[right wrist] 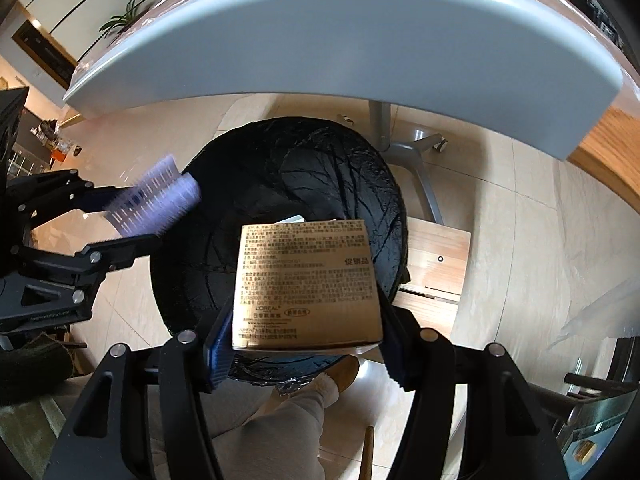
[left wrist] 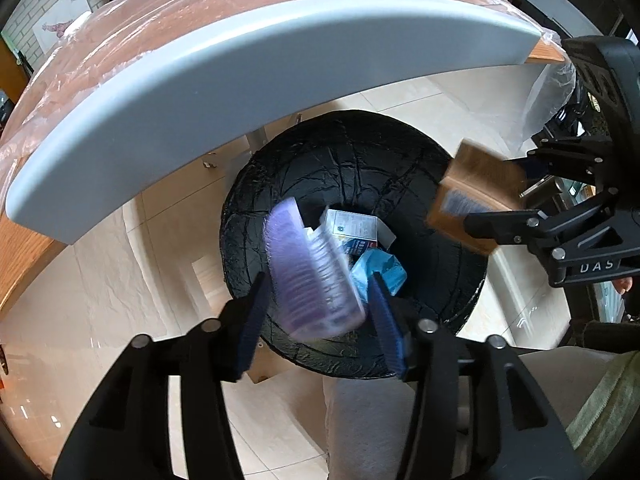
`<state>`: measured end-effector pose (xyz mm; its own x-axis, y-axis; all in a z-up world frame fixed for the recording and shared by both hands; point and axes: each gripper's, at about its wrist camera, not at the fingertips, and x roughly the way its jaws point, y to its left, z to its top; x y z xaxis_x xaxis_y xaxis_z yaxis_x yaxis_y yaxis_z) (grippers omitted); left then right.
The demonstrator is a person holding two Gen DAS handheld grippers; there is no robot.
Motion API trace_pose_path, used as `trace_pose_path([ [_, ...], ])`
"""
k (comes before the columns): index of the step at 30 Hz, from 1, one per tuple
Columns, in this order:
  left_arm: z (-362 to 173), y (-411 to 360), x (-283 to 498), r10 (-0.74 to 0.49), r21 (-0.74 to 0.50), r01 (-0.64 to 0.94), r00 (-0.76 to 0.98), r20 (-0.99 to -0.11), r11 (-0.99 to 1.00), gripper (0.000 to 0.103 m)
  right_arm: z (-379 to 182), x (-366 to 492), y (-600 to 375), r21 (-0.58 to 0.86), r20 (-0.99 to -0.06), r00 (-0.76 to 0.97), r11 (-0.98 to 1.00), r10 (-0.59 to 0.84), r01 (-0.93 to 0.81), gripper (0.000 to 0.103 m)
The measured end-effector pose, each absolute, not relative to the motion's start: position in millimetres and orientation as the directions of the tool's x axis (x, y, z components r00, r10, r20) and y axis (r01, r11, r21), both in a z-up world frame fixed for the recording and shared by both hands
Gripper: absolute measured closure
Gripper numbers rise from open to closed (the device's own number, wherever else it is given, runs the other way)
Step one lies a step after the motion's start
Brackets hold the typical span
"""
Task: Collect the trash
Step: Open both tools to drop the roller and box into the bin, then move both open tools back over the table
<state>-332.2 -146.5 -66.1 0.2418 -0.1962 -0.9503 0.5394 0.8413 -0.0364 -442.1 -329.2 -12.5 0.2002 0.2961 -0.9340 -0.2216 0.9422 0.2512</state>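
A black bag-lined bin (left wrist: 420,184) (right wrist: 320,168) stands on the floor under both grippers. A white box (left wrist: 352,226) and a blue packet (left wrist: 380,268) lie inside it. My left gripper (left wrist: 318,280) (right wrist: 148,216) points down over the bin's mouth. Between its jaws is a purple ribbed hair roller (left wrist: 308,272) (right wrist: 156,196), blurred and tilted, with a gap to the right pad. My right gripper (right wrist: 306,304) (left wrist: 480,196) hangs over the bin's right rim with a gold printed carton (right wrist: 308,284) (left wrist: 476,196) between its pads. The carton looks loose and is blurred in the left wrist view.
A wooden table with a thick grey edge (left wrist: 200,92) (right wrist: 360,40) overhangs the bin, and its grey leg and foot (right wrist: 404,152) stand behind. A low wooden block (right wrist: 436,256) sits right of the bin. A person's grey trouser leg (left wrist: 372,420) and tan slipper (right wrist: 344,372) are close.
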Motion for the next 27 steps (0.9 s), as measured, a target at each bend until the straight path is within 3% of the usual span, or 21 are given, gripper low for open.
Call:
trace_pose_path([
  [7,-57.9,-143.9,-337.1,-0.196,-0.027,0.541,0.258,-0.946,0.841,0.038,-2.7,-450.4,-337.5,0.242,-0.931,0.223,0.946,0.289,-0.217,0.019],
  [16,-39.5,-127.9,-337.5,-0.212,-0.045,0.512,0.273,-0.938,0.858,0.037,20.3,-463.6,-353.2,0.231,-0.92,0.274,0.953,0.28,-0.199,0.018],
  [24,-15.1,-125.5,-342.8,-0.245,-0.056,0.507,0.316,-0.917,0.86,0.025,52.4,-472.3,-367.1,0.247,-0.889,0.346,0.95,0.301,-0.192,0.014],
  [27,2.3,-123.9,-347.6,-0.278,-0.07,0.514,0.339,-0.899,0.855,0.025,74.1,-478.1,-369.8,0.251,-0.864,0.395,0.947,0.313,-0.202,0.014],
])
